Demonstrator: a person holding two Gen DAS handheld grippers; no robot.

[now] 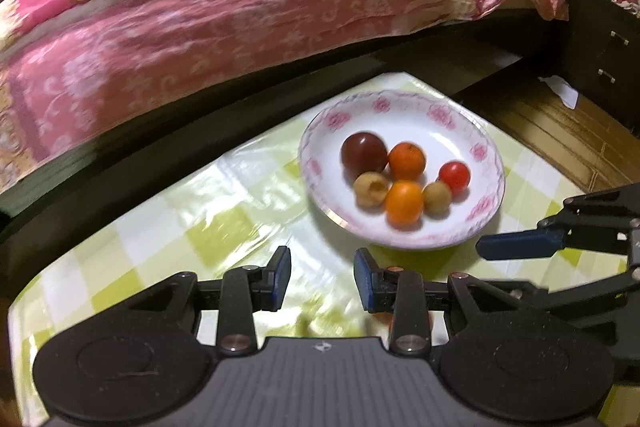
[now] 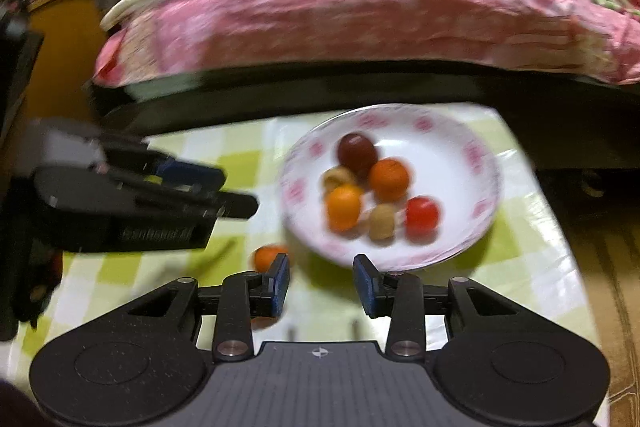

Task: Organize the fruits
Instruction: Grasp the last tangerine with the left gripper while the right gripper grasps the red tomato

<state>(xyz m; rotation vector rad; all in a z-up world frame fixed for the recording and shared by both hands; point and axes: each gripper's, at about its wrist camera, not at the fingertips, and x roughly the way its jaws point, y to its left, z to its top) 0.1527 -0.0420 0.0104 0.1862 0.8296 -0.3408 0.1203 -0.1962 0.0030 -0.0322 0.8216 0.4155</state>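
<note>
A white plate with pink flowers (image 1: 448, 115) stands on the check-clothed table and holds several small fruits: a dark red one (image 1: 364, 153), two orange ones (image 1: 407, 161), a red tomato (image 1: 454, 175) and two tan ones (image 1: 371, 189). My left gripper (image 1: 322, 277) is open just short of the plate's near rim, with nothing between its fingers. In the right wrist view the same plate (image 2: 476, 155) lies ahead of my open, empty right gripper (image 2: 322, 277). A loose orange fruit (image 2: 266, 257) lies on the cloth beside that gripper's left finger. The left gripper (image 2: 238, 191) reaches in from the left.
A bed with a pink quilt (image 1: 240, 27) and a dark frame (image 1: 200, 107) runs close behind the table. The green-and-white cloth (image 1: 180, 219) extends to the left of the plate. Wooden floor (image 1: 552, 131) and a dark drawer cabinet (image 1: 608, 59) lie to the right.
</note>
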